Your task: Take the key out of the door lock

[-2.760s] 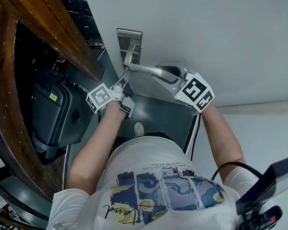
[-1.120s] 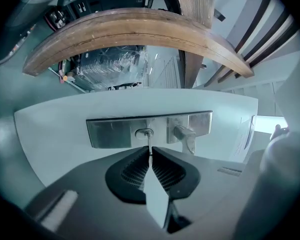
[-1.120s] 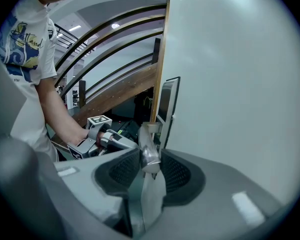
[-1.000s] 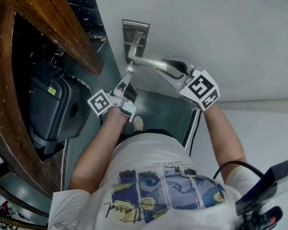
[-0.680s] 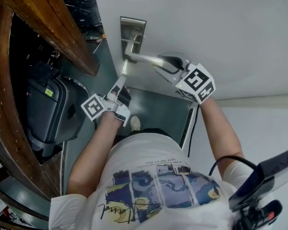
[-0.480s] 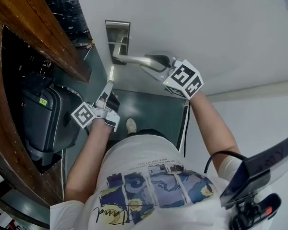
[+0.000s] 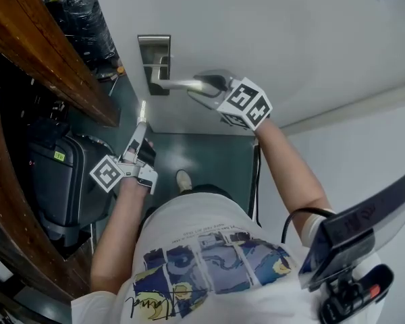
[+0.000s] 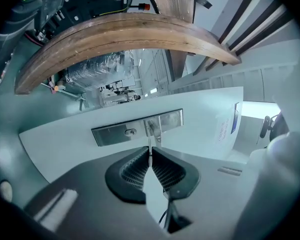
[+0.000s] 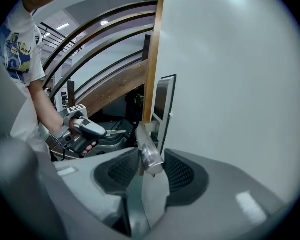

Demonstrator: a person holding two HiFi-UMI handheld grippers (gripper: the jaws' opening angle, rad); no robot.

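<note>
Wooden rail (image 7: 57, 49): a curved brown banister running down the far left of the head view.
Suitcase (image 7: 57, 174): dark, standing on the floor below the rail.
Left gripper (image 7: 140, 125): held level and pointing at the lock plate, but well short of it. Its jaws are pinched almost together on the key.
Key (image 7: 142, 109): a thin bright blade sticking out past the left gripper's fingertips. It is out of the lock, with clear air between its tip and the plate.
Lock plate (image 7: 153, 49): a brushed metal strip at the door's edge. In the left gripper view its keyhole (image 8: 130, 132) is empty.
Lever handle (image 7: 179, 84): silver, running from the plate towards the right.
Right gripper (image 7: 209, 90): angled down over the free end of the lever. Its jaws have just been opening; the lever lies between the pads, with a gap on one side.
Door (image 7: 277, 32): plain white, filling the right side.
</note>
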